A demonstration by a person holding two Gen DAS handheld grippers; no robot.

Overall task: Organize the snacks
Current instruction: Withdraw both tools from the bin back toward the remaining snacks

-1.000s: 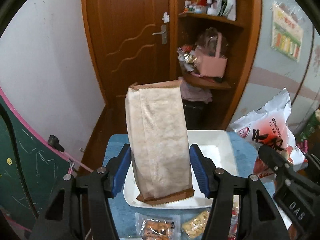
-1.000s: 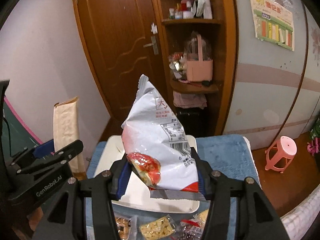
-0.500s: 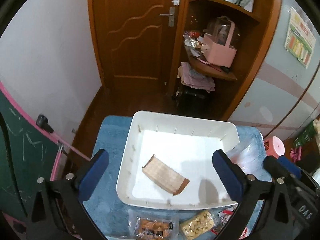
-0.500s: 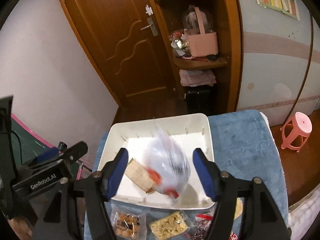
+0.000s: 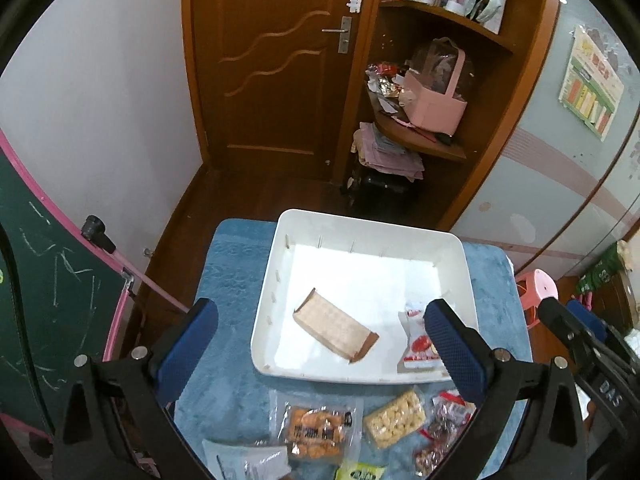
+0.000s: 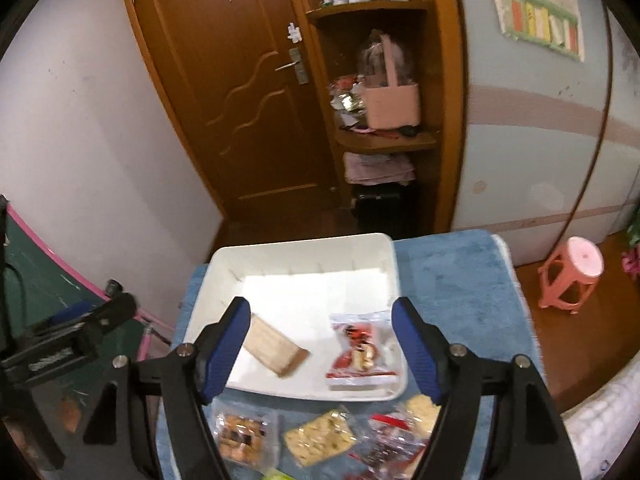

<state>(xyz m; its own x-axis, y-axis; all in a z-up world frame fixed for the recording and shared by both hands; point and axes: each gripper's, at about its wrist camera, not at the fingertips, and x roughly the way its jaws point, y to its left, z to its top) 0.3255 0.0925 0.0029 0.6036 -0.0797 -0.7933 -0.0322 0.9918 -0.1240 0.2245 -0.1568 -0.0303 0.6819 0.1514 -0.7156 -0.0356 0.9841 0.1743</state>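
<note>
A white tray (image 5: 468,280) stands on a blue cloth. Inside it a brown paper bag (image 5: 334,330) lies flat, with a white and red snack bag (image 5: 416,340) to its right. My left gripper (image 5: 320,332) hangs above the tray's near edge, open wide and holding nothing. In the right wrist view the same tray (image 6: 300,242) holds the brown bag (image 6: 276,346) and the snack bag (image 6: 362,344). My right gripper (image 6: 318,320) is open above them, touching neither. Several small snack packets (image 5: 316,432) lie in front of the tray, also visible as packets (image 6: 320,436) in the right view.
The blue cloth (image 6: 452,280) covers a small table with free room right of the tray. A pink stool (image 6: 572,272) stands on the floor at the right. A green chalkboard (image 5: 48,300) leans at the left. A wooden door (image 5: 276,60) and corner shelves are behind.
Both grippers have opened. The brown bag left my left gripper and the white and red bag left my right; both now lie in the tray. Both views tipped downward.
</note>
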